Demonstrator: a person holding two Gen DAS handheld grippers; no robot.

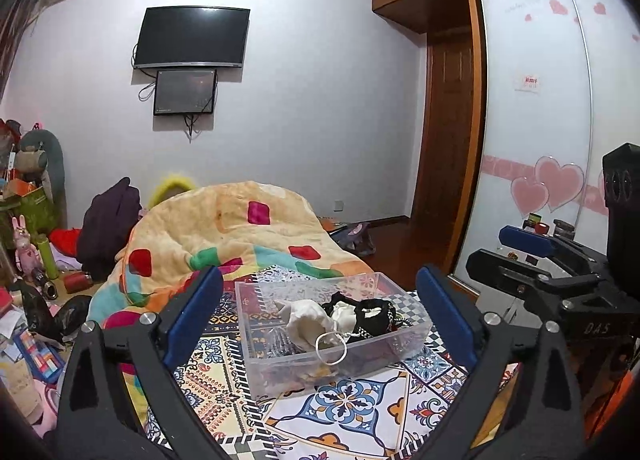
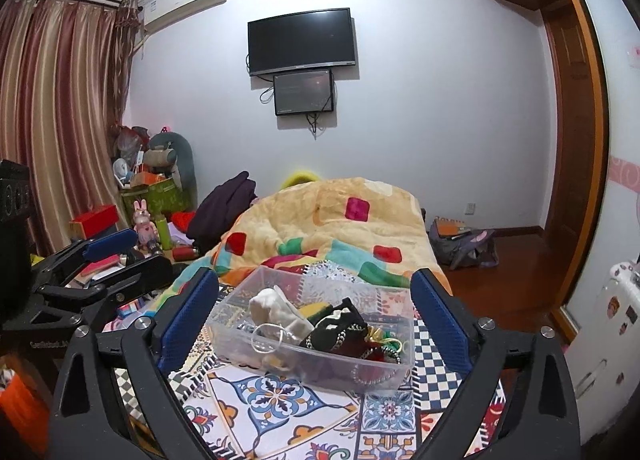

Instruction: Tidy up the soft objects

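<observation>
- On the far left, by the striped curtain (image 2: 52, 108), a heap of boxes and toys (image 2: 152, 180) is crowding the corner.
- The left gripper (image 1: 320, 320) is hovering with jaws spread wide, gripping nothing.
- Between and ahead of both tools, the clear plastic bin (image 2: 384, 376) is sitting on the patterned bedcover (image 2: 280, 412), holding a cream cloth pouch (image 2: 276, 310), a black chain-trimmed piece (image 2: 336, 334) and other small soft items.
- Behind it, the patchwork quilt (image 2: 340, 216) is lying bunched.
- The right gripper (image 2: 314, 324) is likewise gaping, empty.
</observation>
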